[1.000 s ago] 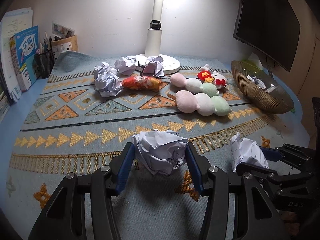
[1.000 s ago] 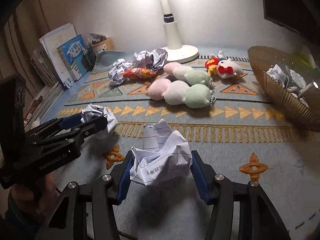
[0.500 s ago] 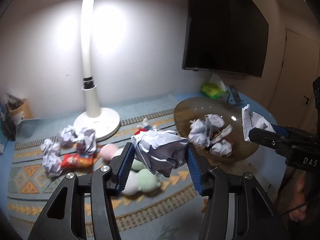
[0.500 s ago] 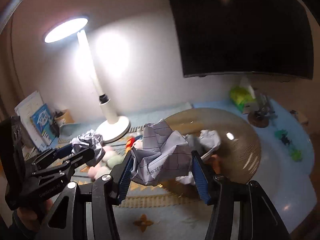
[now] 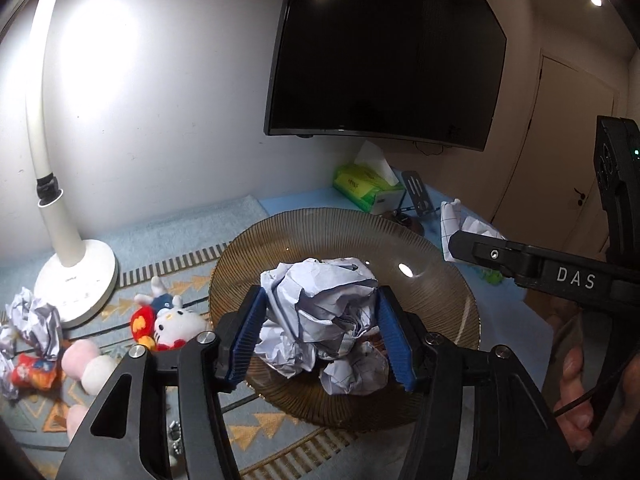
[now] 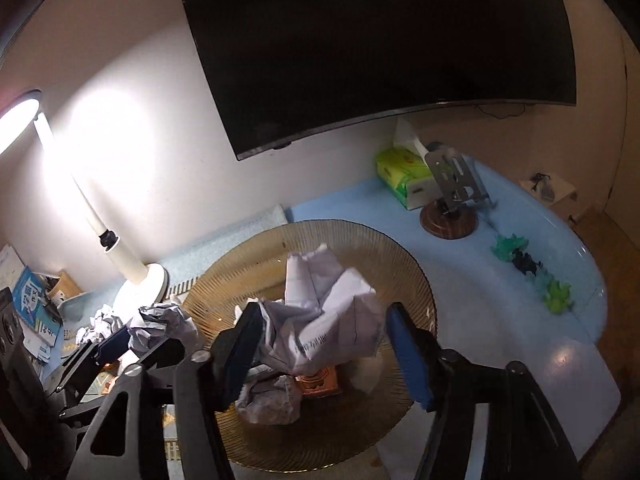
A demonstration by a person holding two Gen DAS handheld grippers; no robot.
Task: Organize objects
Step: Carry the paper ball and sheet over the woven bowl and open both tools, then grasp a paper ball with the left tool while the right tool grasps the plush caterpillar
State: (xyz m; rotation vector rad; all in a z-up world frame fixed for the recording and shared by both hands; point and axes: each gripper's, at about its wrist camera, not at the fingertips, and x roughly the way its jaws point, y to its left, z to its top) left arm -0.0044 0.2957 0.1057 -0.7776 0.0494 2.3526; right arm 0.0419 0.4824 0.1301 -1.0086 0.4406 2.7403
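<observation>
My left gripper [image 5: 320, 336] is shut on a crumpled white paper ball [image 5: 320, 304] and holds it above the ribbed amber glass bowl [image 5: 340, 232]. More paper balls [image 5: 352, 372] lie in the bowl. In the right wrist view my right gripper [image 6: 324, 344] has widened; the lined paper ball [image 6: 324, 320] sits loose between the blue pads above the bowl [image 6: 360, 240], touching the left pad only. The left gripper with its ball [image 6: 160, 324] shows at the left there. The right gripper's paper [image 5: 460, 224] shows in the left wrist view.
A white desk lamp [image 5: 72, 272] stands left of the bowl. Plush toys [image 5: 168, 320] and several paper balls [image 5: 32, 320] lie on the patterned mat. A green tissue box [image 6: 404, 176], a phone stand [image 6: 452, 196] and small figures [image 6: 528, 272] sit behind and right. A dark screen [image 5: 380, 52] hangs above.
Both grippers moved from beside the bowl to right above it. The right gripper's jaws have spread and its paper ball is coming free. The left still clamps its ball.
</observation>
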